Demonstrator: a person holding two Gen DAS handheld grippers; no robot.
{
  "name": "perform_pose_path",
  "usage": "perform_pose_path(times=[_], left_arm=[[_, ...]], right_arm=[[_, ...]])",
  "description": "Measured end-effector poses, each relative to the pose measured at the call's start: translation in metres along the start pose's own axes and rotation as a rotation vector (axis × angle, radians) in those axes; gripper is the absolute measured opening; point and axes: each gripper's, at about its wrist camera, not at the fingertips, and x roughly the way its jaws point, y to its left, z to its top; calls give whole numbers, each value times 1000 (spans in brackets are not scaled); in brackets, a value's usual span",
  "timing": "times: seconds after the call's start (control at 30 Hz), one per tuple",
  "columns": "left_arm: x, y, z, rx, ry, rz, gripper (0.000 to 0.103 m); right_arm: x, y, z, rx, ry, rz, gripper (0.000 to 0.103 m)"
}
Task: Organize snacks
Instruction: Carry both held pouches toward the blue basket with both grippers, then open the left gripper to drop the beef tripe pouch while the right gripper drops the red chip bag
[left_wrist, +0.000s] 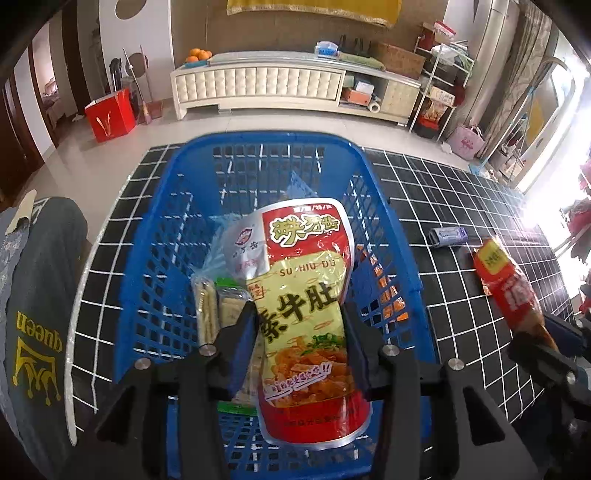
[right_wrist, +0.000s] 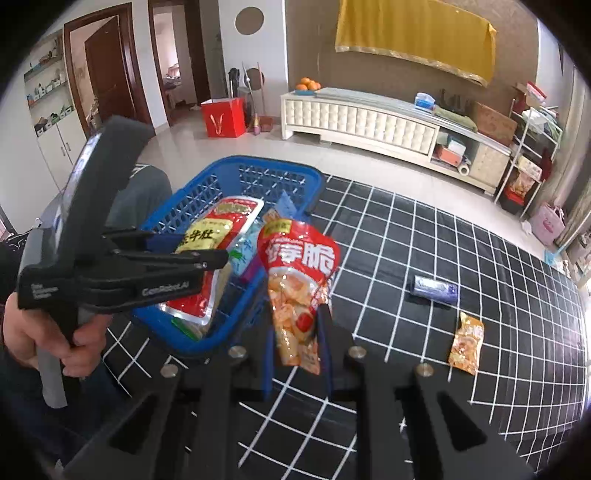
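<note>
A blue plastic basket stands on a black grid mat. On top of its contents lies a red and yellow pouch. My left gripper hovers open over it, one finger on each side of the pouch. Biscuit packs and a pale bag sit beneath. My right gripper is shut on a red and orange snack pouch, held upright just right of the basket's near corner.
A blue-purple packet and a small orange packet lie on the mat to the right. A person's hand and clothed leg are at the left. A white cabinet and a red bag stand far back.
</note>
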Motion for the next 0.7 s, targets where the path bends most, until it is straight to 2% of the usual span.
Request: perform_pose_path(times=[0.1,0.23,0.33,0.47,0.7], left_arm=[[7,-3,-2,-1,32,-15,43],[13,-11,-7,38,46,2,45],[19,-15,-9,55,81,-1,58],[15,-13,-9,54,75,3,61],[-13,1,-9,18,26,1,61]], right_arm=[[-1,-2,-4,6,5,-3,24],[-2,0,-7,8,7,-1,24],[-2,4,-9,3,10,5,24],[-2,5,-9,5,14,9,24],[-7,7,-3,3,8,26,24]])
